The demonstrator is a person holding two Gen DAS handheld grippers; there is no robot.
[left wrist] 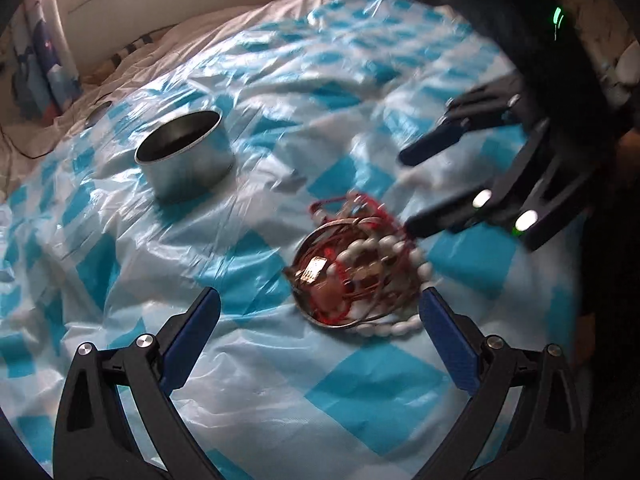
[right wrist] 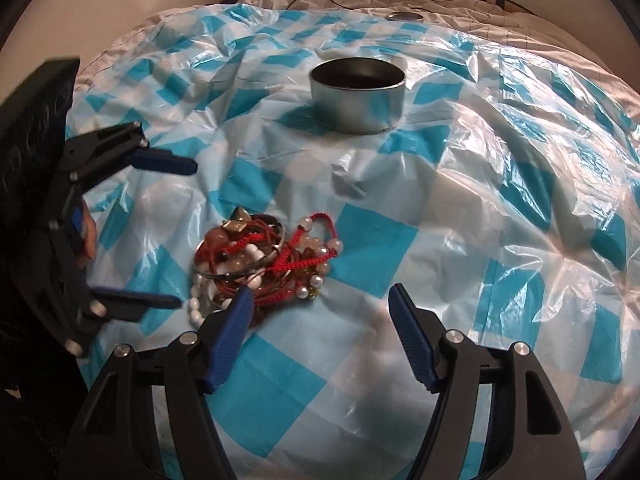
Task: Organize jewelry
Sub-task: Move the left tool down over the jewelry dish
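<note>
Jewelry pile (right wrist: 264, 260) sits on checked plastic sheet (right wrist: 500, 200) w/ metal tin (right wrist: 358, 100) behind; we hold both hand-held grippers, left (left wrist: 320, 320) & right (right wrist: 322, 312), open, empty.

Both wrist views angled down, close over the bed — facing across, sharing jewelry pile (left wrist: 354, 268) and tin (right wrist: 358, 94).

On the sheet (right wrist: 500, 168) a jewelry pile (right wrist: 264, 264) lies well apart from a tin (right wrist: 358, 94), which stands at twelve to one o'clock of it in the right wrist view. The left gripper (right wrist: 184, 236) sits at nine o'clock of the pile; the right gripper (right wrist: 320, 300) at five o'clock.
</note>
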